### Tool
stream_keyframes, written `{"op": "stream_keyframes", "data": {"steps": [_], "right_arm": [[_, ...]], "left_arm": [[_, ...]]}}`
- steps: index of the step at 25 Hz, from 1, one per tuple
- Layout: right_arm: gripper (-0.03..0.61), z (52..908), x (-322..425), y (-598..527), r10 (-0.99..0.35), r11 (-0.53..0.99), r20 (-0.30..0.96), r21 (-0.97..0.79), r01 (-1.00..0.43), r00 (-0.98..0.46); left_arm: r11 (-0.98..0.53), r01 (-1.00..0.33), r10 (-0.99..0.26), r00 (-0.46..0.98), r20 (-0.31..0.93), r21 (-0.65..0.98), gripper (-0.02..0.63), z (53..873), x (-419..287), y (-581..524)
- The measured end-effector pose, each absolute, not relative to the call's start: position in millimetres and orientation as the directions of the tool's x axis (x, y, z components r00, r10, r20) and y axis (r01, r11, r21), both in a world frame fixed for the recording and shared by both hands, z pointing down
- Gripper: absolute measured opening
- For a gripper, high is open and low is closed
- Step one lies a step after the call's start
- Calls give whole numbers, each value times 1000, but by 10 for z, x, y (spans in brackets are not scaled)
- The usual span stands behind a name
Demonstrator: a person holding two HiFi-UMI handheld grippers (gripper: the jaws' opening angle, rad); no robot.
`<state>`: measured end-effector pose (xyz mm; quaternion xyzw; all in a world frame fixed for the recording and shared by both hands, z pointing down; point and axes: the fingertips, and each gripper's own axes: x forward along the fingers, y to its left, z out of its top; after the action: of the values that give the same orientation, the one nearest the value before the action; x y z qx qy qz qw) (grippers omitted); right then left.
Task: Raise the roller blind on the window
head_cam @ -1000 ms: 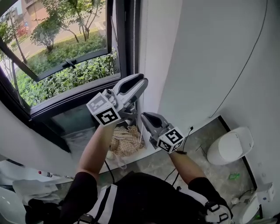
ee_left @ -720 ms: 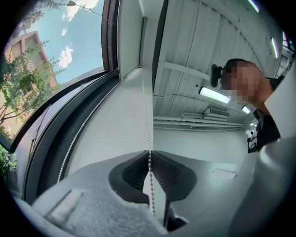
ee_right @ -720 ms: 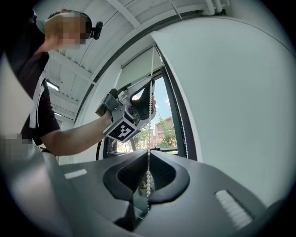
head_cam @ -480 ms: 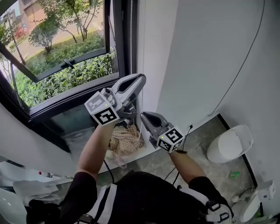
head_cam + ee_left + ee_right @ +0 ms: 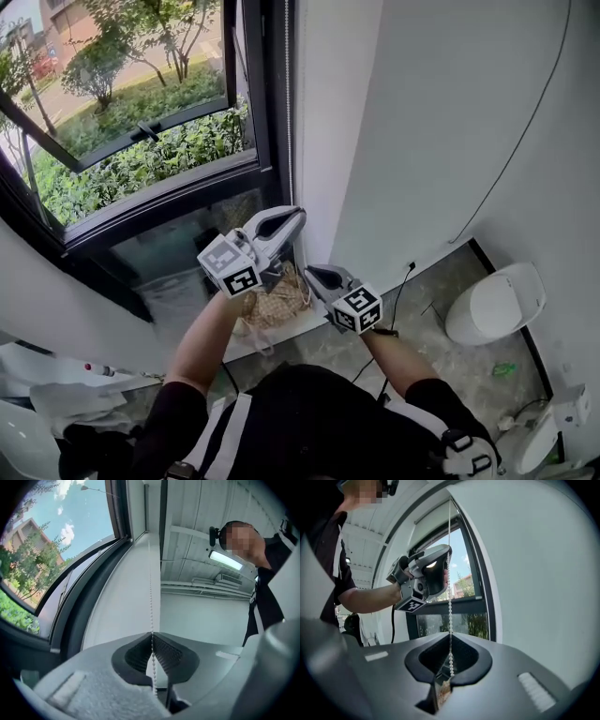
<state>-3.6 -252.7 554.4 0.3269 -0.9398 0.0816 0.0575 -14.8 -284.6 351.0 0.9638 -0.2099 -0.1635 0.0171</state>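
We are mid-pull, by our reckoning. The left hand-held gripper [image 5: 296, 217] has just been closing, and its pads now pinch the bead chain [image 5: 150, 592], which runs straight up from them beside the frame of the window [image 5: 141, 122]. The right hand-held gripper [image 5: 310, 273] sits just below it, its jaws narrow and clamped on the same chain. Both grips are made. What is left is to draw the chain down, probably hand over hand, until the roller blind is up. We cannot say how far it has risen. The glass that shows is uncovered, with shrubs and trees outside. Only a pale band [image 5: 435, 520] at the window's top in the right gripper view might be the blind.

There is no working surface here. Under the window runs a low ledge [image 5: 281, 336] with a woven bundle [image 5: 274, 302] on it. The wall [image 5: 441, 122] to the right is plain white, with a thin dark cable [image 5: 534, 127] curving down it. On the grey floor [image 5: 422, 314] stands a white lidded bin [image 5: 492, 305].
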Motion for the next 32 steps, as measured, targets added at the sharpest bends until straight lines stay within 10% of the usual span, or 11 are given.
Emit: {"op": "stream_keyframes", "data": {"steps": [6,14,32], "right_arm": [[123,5415,-21,-2381,-567,802,114,-152,-578,-816],[100,3441,10,-2531,-540,823,-295,9,-568,-788],[24,2386,-318,-2897,-505,853,-460,-134,-505,-730]], "left_arm": [[-896,-417,-444,848,-291,151,12,3875,-247,-2755],[-877,-455,-480,825,-299,153,12,3825,-316,-2803],[-885,-443,-466,835,-293,144,12,3843,-344,-2678]]}}
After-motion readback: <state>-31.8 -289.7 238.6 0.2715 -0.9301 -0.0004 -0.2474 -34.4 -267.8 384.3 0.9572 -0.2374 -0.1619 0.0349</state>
